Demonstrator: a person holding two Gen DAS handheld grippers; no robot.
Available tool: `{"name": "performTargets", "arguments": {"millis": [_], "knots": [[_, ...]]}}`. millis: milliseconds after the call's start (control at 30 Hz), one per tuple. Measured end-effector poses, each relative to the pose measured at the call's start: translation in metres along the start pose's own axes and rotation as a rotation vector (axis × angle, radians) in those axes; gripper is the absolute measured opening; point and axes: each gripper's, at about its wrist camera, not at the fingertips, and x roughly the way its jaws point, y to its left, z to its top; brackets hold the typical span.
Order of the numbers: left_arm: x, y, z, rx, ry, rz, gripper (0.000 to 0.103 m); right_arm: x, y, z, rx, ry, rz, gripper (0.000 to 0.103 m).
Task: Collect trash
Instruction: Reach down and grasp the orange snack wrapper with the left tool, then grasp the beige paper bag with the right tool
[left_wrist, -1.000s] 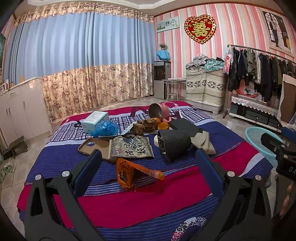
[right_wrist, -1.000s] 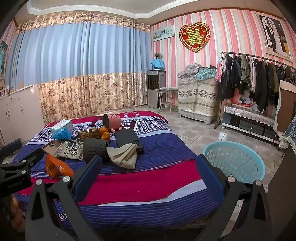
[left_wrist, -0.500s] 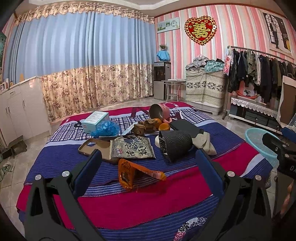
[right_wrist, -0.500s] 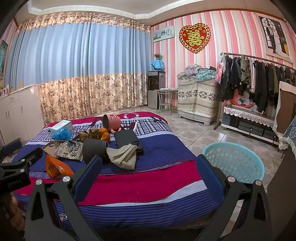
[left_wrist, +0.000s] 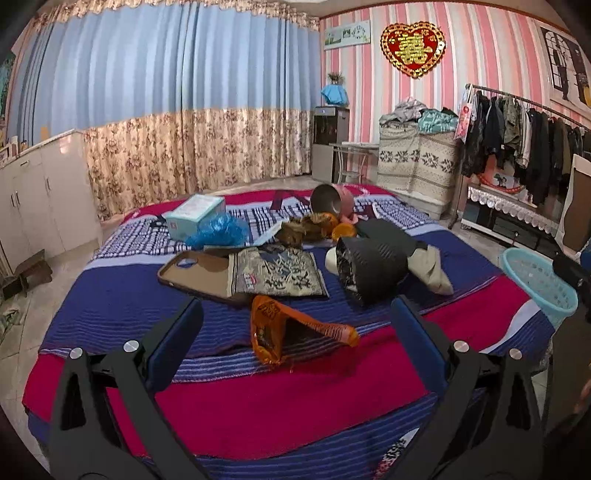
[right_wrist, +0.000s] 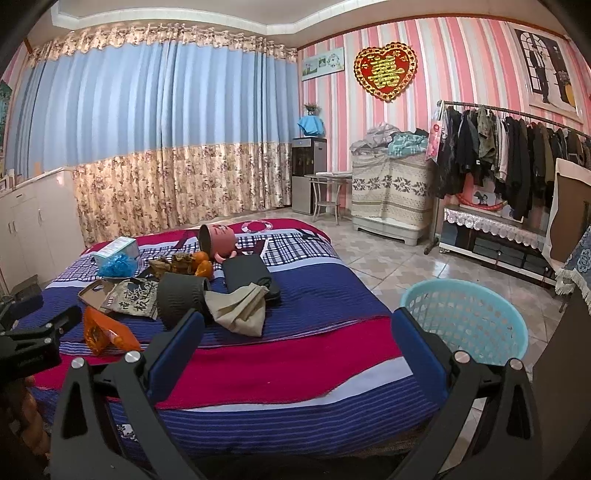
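An orange snack wrapper lies on the striped bed cover, right ahead of my left gripper, which is open and empty just short of it. It also shows in the right wrist view. Behind it lie a patterned snack bag, a blue plastic bag and brown peels. A light blue basket stands on the floor beside the bed. My right gripper is open and empty over the bed's near edge.
On the bed also lie a brown phone case, a black ribbed cup on its side, beige cloth, a pink pot, a tissue box and oranges. A clothes rack stands right.
My left gripper has moved a little closer to the orange wrapper. The right gripper has hardly moved.
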Motion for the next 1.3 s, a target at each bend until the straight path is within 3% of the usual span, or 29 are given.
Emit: {"name": "performTargets", "arguments": {"millis": [333,567,767,800,833,967,1033,1133,1300], "knots": [[0.038,0.002,-0.009,0.013,0.072,0.012,0.098,0.013,-0.014,0.000,0.037,0.023,-0.003,0.099],[0.074,0.010,-0.002,-0.013,0.144,0.006,0.098,0.028,-0.019,-0.001,0.052,0.105,-0.018,0.099],[0.092,0.007,-0.007,0.015,0.188,0.000,0.095,0.038,-0.021,-0.001,0.047,0.139,-0.098,0.099],[0.095,0.007,-0.009,0.019,0.196,-0.001,0.089,0.040,-0.021,-0.001,0.049,0.148,-0.100,0.099],[0.097,0.006,-0.010,0.025,0.208,-0.005,0.076,0.044,-0.022,-0.001,0.055,0.167,-0.089,0.099],[0.103,-0.001,-0.015,0.067,0.237,-0.024,0.049,0.061,-0.021,0.003,0.058,0.215,-0.046,0.099],[0.102,-0.004,-0.015,0.079,0.239,-0.046,0.027,0.070,-0.017,0.007,0.049,0.229,-0.023,0.099],[0.097,-0.004,-0.013,0.088,0.226,-0.055,0.016,0.089,-0.007,0.013,0.022,0.258,-0.002,0.099],[0.087,0.010,0.003,0.081,0.177,-0.024,0.010,0.126,0.009,0.016,-0.007,0.287,0.083,0.099]]}}
